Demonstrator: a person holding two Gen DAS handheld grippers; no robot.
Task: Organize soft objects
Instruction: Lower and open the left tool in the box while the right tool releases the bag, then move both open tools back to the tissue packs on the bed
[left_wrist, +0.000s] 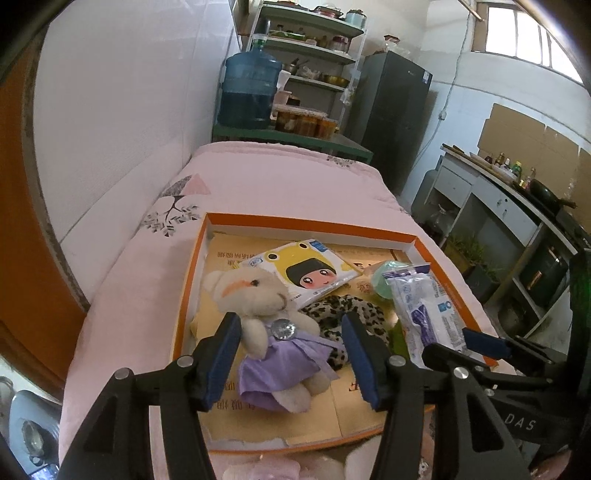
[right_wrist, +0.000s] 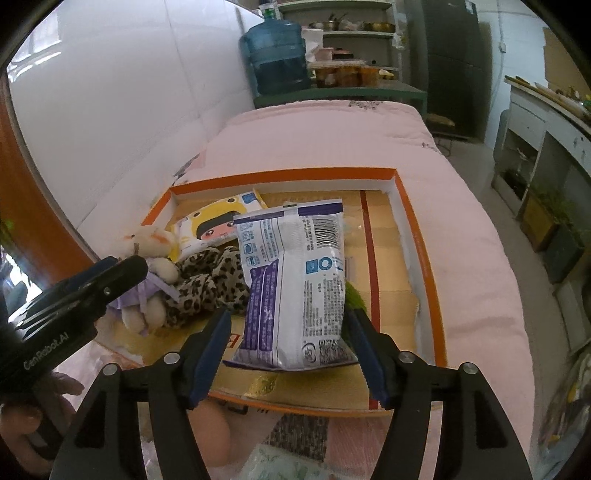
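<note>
Crinkly tissue pack (right_wrist: 295, 288) sits between the spread right gripper (right_wrist: 291, 354) fingers, unheld. Left gripper (left_wrist: 291, 354) gapes over the plush bear (left_wrist: 273, 325). Closing askew could squeeze the slick pack out forward.

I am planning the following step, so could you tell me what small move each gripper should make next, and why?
Probably withdraw both. The left gripper stands open around the teddy, and the right gripper open around the white packet; both items already appear to rest inside the orange box, so pulling back should clear the way for the next item.
</note>
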